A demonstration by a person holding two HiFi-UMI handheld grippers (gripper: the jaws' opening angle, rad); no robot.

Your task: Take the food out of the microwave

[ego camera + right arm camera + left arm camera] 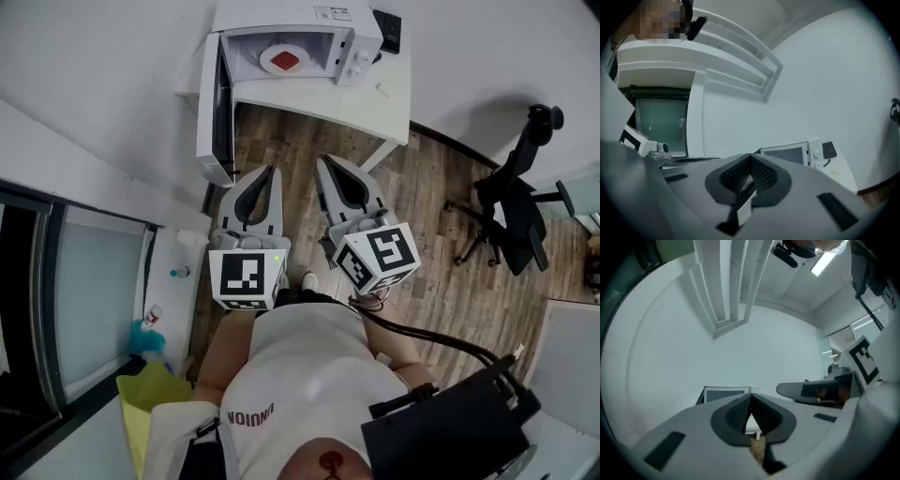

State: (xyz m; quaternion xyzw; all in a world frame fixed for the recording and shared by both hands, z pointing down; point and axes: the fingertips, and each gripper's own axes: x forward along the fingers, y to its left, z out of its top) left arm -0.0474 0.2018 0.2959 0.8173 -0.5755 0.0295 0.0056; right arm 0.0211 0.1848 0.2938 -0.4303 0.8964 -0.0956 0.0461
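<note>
While the microwave (298, 36) stands open at the far end, the food (284, 61), something red on a plate (271, 52) and too small to identify, sits inside. Fingers are pressed together and empty on the left gripper (751, 396) and the right gripper (750, 156) alike, both well short of it.

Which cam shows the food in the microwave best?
Head view: the food sits on a plate inside the open microwave. Both gripper views show only the microwave's body; the food can't be made out.
</note>
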